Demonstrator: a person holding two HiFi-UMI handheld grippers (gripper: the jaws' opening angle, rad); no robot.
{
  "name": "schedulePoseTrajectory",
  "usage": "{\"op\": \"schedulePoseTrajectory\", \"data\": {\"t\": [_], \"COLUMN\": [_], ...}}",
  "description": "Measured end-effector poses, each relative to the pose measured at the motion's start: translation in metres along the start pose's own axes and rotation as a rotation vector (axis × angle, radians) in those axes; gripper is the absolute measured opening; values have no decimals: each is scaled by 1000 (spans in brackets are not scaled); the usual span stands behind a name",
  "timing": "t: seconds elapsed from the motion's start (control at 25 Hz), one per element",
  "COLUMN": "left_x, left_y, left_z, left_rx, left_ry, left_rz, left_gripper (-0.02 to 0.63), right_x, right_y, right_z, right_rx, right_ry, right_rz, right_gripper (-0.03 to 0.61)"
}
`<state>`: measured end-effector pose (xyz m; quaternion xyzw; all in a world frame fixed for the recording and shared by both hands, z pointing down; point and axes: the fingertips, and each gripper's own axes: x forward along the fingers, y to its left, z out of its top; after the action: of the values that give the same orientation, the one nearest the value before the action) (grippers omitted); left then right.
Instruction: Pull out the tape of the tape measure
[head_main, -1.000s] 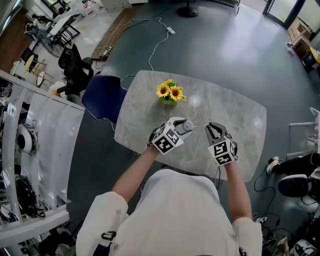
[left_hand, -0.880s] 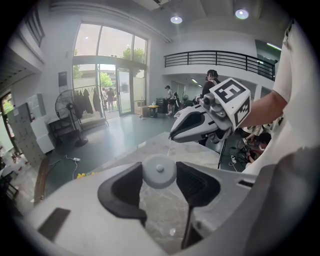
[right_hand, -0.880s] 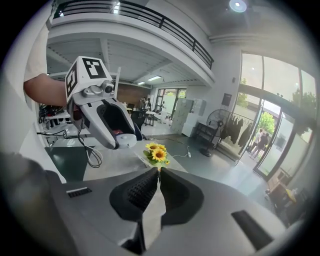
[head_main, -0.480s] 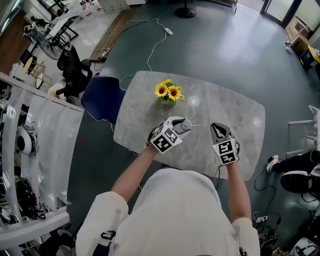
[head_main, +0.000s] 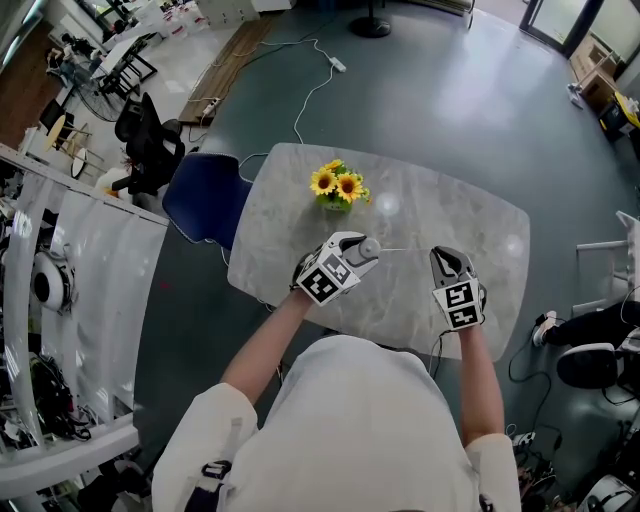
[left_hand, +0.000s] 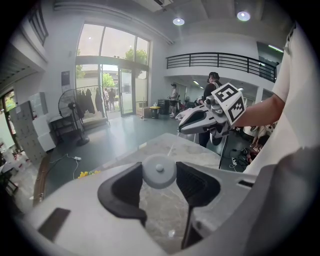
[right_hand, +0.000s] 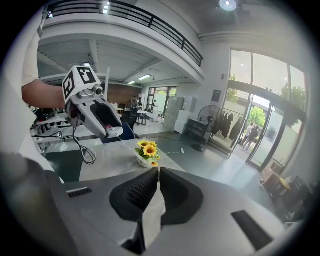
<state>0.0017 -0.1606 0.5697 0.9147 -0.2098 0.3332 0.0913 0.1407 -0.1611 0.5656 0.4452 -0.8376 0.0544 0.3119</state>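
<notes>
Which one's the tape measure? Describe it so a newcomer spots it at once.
Find the pale marble table. Over its near half, the left claw grips a small round grey disc, the tape measure, with a thin tape running across to the shut right claw. Unlike the yellow sunflowers farther back, it is plain grey and clamped in a claw.

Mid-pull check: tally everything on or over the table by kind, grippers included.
grippers: 2, left gripper and right gripper
tape measure: 1, held by the left, tape pinched in the right
potted sunflowers: 1
total: 4
</notes>
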Motion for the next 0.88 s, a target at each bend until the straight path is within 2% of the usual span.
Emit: {"op": "schedulePoseTrajectory", "data": {"t": [0.44,0.72,0.88], "left_x": [-3,-9,-13], "left_y": [0,10,14], "left_z": [4,0,3], "left_rx": [18,16,12], "left_ry": [-12,10,-19], "left_rz": [-16,3,-4], "left_gripper": [216,216,216], "right_x": [-3,-14,-22], "right_y": [-4,-28,-38], "right_z": [-1,-18,-21], "right_rx": [4,76,93], "right_ry": [5,21,15], "right_rz": [-14,-71,-83], "right_gripper": [40,40,40]}}
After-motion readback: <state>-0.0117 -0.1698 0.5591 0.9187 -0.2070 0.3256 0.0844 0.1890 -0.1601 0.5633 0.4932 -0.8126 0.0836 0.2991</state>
